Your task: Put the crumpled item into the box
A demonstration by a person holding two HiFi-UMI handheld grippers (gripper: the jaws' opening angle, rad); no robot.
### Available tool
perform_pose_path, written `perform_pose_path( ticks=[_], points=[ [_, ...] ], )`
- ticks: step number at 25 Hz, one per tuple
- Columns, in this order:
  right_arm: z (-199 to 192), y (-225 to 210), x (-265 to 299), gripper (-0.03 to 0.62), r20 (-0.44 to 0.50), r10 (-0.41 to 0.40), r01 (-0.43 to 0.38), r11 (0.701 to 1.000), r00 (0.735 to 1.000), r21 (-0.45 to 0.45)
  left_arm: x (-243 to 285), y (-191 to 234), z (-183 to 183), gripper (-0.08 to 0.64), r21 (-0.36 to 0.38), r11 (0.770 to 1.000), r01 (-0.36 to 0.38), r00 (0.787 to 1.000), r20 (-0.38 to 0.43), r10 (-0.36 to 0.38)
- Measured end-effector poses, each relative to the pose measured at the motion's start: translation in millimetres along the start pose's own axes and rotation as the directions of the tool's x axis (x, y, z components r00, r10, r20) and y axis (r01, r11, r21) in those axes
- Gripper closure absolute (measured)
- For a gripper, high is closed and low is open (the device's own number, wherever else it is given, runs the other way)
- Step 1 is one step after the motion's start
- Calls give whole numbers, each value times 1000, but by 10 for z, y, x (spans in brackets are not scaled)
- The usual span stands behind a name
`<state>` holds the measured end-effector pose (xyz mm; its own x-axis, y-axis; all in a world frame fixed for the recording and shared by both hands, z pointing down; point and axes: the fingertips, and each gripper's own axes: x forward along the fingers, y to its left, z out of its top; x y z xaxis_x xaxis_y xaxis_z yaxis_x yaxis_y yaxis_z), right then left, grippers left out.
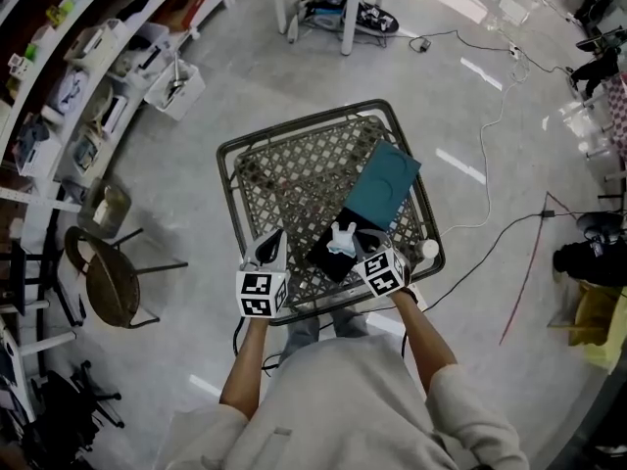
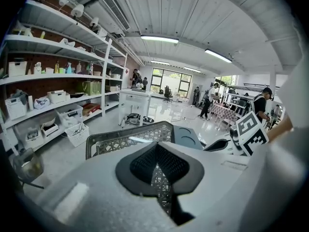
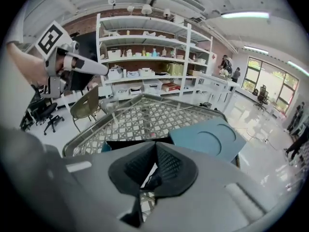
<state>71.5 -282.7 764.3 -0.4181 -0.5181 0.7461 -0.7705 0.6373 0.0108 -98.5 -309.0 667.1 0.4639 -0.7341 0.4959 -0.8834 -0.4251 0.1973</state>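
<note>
A white crumpled item (image 1: 342,239) sits over a black open box (image 1: 326,258) on the near side of a metal lattice table (image 1: 294,121). My right gripper (image 1: 356,244) reaches it from the right, jaws closed, with a white sliver pinched between the pads (image 3: 166,166). The box's dark wall (image 3: 130,144) shows just beyond those jaws. A teal lid (image 1: 384,186) lies flat behind the box, and is also in the right gripper view (image 3: 207,139). My left gripper (image 1: 273,237) hovers at the table's near left, shut and empty (image 2: 157,170).
A small white round object (image 1: 428,250) rests at the table's right corner. A round chair (image 1: 106,284) and shelving (image 1: 69,76) with a white basket (image 1: 177,87) stand to the left. Cables (image 1: 490,155) trail over the floor on the right.
</note>
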Motion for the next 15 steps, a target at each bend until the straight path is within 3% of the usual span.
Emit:
perform_pose_path(
  ticks=[7, 15],
  points=[
    [347, -261, -298, 592, 139, -90, 71, 988, 986, 136, -46, -24, 220, 555, 4, 1000, -3, 999, 48, 3],
    [847, -568, -690, 592, 260, -200, 161, 974, 945, 161, -56, -43, 607, 556, 29, 1000, 6, 993, 118, -9]
  ],
)
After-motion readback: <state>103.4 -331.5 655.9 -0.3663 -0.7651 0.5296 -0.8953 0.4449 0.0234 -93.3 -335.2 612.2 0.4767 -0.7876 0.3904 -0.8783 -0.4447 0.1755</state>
